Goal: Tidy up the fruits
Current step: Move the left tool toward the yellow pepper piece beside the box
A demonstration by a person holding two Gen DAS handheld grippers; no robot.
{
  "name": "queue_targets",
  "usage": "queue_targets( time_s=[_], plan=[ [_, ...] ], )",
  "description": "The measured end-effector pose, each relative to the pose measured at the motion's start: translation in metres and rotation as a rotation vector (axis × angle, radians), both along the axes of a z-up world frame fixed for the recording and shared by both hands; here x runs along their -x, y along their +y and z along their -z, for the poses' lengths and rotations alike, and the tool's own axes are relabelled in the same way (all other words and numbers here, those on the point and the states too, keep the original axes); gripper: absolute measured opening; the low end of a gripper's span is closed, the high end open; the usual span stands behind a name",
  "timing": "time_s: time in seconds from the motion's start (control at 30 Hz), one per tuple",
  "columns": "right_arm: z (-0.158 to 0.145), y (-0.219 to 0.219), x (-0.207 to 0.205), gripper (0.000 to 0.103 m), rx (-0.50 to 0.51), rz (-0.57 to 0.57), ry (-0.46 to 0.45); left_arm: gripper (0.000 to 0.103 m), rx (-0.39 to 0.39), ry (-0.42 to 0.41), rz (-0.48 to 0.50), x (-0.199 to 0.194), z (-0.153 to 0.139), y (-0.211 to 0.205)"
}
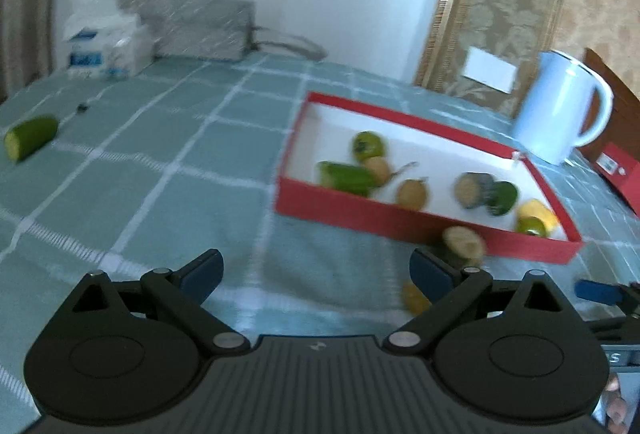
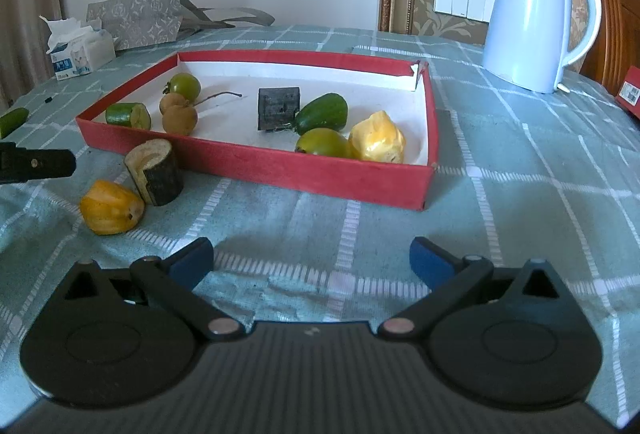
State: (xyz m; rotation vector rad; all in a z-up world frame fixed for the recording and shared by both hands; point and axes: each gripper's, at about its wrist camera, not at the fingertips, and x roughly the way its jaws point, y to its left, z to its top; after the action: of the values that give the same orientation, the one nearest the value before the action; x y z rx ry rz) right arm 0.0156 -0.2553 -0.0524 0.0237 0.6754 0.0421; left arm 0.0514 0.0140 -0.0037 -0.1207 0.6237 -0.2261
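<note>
Risks: yellow fruit [image 2: 111, 207] and cut stump [image 2: 155, 171] lay loose on the desk [image 2: 520, 194], ahead-left of the right gripper [image 2: 311, 261], just outside the red tray [image 2: 256, 164]; a careless reach could roll them away. Both grippers, left gripper [image 1: 316, 272] included, stood wide open, empty. Left view blurred; cucumber piece [image 1: 30, 137] far left, partly cut off.

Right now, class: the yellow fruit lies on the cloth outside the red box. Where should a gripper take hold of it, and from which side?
Grip the yellow fruit across its broad ribbed middle, coming from above and the near side. The dark cut piece crowds its far side, while its near side looks open.
</note>
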Motion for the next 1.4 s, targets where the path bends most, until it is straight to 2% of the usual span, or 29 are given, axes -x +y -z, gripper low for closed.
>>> queue_targets(
  time_s=[0.07,0.17,0.33,0.43,0.53,0.73,1.1,1.27,1.4],
  plan=[
    [0.0,-0.001,0.0,0.103,-0.004,0.0,-0.001,0.1,-0.046,-0.02,0.015,0.002,-0.003,-0.016],
    [0.0,-0.001,0.0,0.103,-0.008,-0.001,-0.002,0.1,-0.094,0.004,0.021,0.001,0.001,-0.034],
    [0.0,-0.003,0.0,0.103,-0.016,-0.001,-0.004,0.1,-0.064,0.053,0.002,-0.007,0.003,-0.04],
    [0.0,-0.003,0.0,0.103,-0.019,-0.001,-0.005,0.1,0.007,0.057,0.005,-0.004,0.001,-0.033],
    [0.0,-0.004,0.0,0.103,-0.024,-0.001,-0.006,0.1,0.021,0.072,0.008,-0.005,0.001,-0.032],
    [0.0,-0.005,0.001,0.103,-0.031,-0.001,-0.009,0.1,-0.04,0.074,0.028,-0.004,0.006,-0.046],
    [0.0,-0.006,0.001,0.103,-0.03,-0.002,-0.009,0.1,-0.076,0.101,0.041,-0.004,0.008,-0.062],
    [0.0,-0.005,0.001,0.103,-0.03,-0.002,-0.008,0.1,-0.133,0.104,0.037,-0.006,0.01,-0.069],
    [0.0,-0.005,0.001,0.103,-0.026,-0.002,-0.007,0.099,-0.113,0.105,0.026,-0.007,0.01,-0.068]
  ],
)
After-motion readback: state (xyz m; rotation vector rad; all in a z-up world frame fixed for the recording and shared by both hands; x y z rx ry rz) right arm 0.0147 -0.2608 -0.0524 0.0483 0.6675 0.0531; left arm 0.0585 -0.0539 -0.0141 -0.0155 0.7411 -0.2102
